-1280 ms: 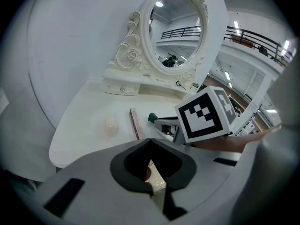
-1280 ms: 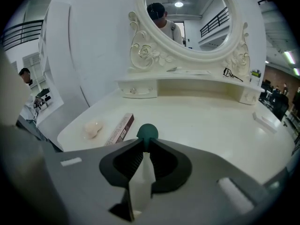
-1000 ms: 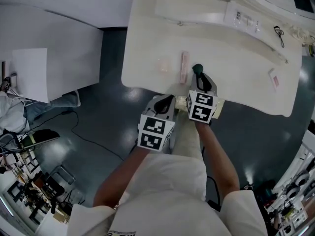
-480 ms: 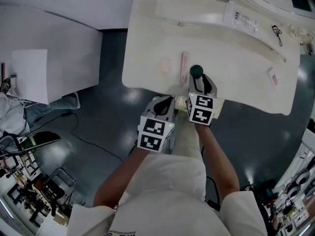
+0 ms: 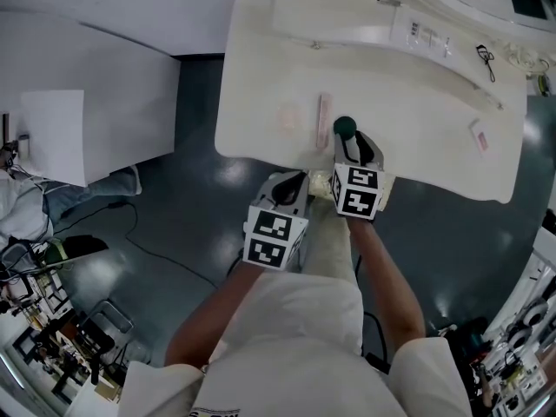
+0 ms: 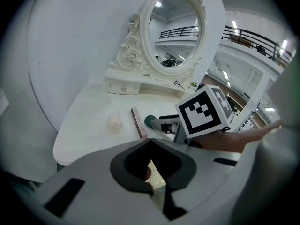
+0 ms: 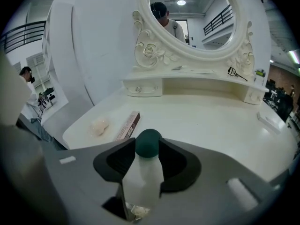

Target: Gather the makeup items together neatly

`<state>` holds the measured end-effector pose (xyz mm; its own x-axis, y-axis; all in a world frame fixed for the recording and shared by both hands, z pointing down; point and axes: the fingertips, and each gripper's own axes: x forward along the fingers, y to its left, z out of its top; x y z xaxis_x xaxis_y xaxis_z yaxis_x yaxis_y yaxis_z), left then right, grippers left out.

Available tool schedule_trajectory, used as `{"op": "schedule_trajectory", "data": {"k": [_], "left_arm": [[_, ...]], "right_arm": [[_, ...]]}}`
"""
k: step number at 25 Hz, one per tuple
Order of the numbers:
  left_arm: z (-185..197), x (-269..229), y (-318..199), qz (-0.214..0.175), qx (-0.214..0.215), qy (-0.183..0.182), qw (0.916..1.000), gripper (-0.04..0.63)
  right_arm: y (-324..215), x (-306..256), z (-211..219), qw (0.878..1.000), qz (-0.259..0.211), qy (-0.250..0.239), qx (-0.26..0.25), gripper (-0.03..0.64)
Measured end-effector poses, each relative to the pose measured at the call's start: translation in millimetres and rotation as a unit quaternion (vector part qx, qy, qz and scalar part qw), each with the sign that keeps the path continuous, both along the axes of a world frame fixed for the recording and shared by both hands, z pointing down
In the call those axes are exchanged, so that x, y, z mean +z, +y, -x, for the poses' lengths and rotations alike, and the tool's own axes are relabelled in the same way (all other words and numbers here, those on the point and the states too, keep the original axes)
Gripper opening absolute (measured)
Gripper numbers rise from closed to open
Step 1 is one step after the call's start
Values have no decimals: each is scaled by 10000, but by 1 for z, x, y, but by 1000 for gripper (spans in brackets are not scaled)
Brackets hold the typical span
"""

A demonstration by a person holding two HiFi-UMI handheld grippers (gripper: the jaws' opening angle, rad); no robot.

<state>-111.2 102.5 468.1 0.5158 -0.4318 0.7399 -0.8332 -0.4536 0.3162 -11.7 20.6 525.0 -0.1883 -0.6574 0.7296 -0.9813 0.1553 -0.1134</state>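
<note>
Hanging short of the tabletop's (image 5: 417, 137) near edge, the left tongs (image 6: 150, 143) are seen pressed together at the tips, with nothing pinched. Just ahead, the right tongs (image 5: 354, 142), whose jaws have just been opening and then easing slightly back, are spread to either side of a white bottle (image 7: 143, 177) with a dark green cap (image 7: 148, 143). The bottle is stood upright near that edge, just beside a slender pink box (image 5: 325, 118), with a pale puff (image 5: 287, 116) on the box's other side. Setting the bottle down is judged the step in hand. A straight withdrawal that leaves it unknocked is called for next, then the small pink item (image 5: 480, 137) well apart at the right. An ornate white mirror (image 7: 194, 18) is set at the back, and the tabletop is surrounded by dark glossy floor (image 5: 174, 215)
</note>
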Motion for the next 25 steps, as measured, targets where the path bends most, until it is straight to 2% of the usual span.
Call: {"op": "schedule_trajectory", "data": {"k": [3,8,25], "left_arm": [[1,1,0,24,-14,-14,10000,0],[4,3,-1,49,-62,-23,10000,0],[12,4,-16,71,-245,-4,9997,0]], "right_arm": [[-2,8,6,9995,182,-241,-98,164],[-5,12,9,9991,267,-228,-252,173],[-16,13,18,9892,328,512,-1333,173]]}}
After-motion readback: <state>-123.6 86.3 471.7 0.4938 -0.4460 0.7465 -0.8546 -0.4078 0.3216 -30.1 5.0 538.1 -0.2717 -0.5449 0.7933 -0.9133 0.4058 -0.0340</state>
